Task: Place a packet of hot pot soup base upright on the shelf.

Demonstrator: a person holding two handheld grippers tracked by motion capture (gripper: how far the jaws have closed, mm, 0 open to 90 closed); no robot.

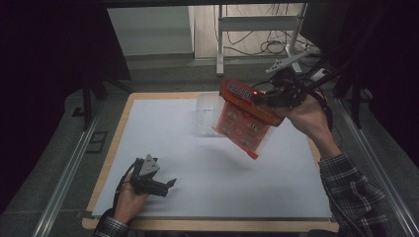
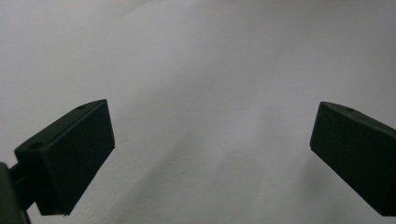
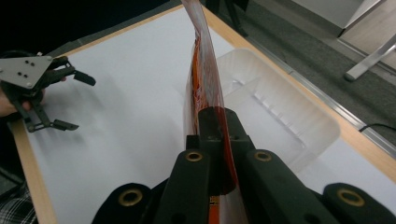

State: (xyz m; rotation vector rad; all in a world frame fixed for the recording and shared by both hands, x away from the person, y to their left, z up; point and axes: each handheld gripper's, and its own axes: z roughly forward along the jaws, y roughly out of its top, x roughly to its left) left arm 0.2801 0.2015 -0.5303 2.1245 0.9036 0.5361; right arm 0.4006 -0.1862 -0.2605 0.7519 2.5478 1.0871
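An orange-red printed bag [image 1: 242,123] hangs tilted in the air over the far right part of the white sheet [image 1: 197,168]. My right gripper [image 1: 262,97] is shut on its upper edge. In the right gripper view the jaws [image 3: 219,126] pinch the thin bag [image 3: 203,60] edge-on. A clear plastic tub [image 1: 207,113] stands just behind and left of the bag, and it appears empty [image 3: 280,112]. My left gripper [image 1: 170,186] rests low at the sheet's near left corner. Its jaws are open with nothing between them [image 2: 212,135].
The wooden table edge [image 1: 118,128] frames the sheet. Metal rails [image 1: 69,173] run along both sides of the table. A metal stand and cables [image 1: 276,44] sit on the floor beyond the far edge. The left gripper [image 3: 77,100] shows far off in the right gripper view.
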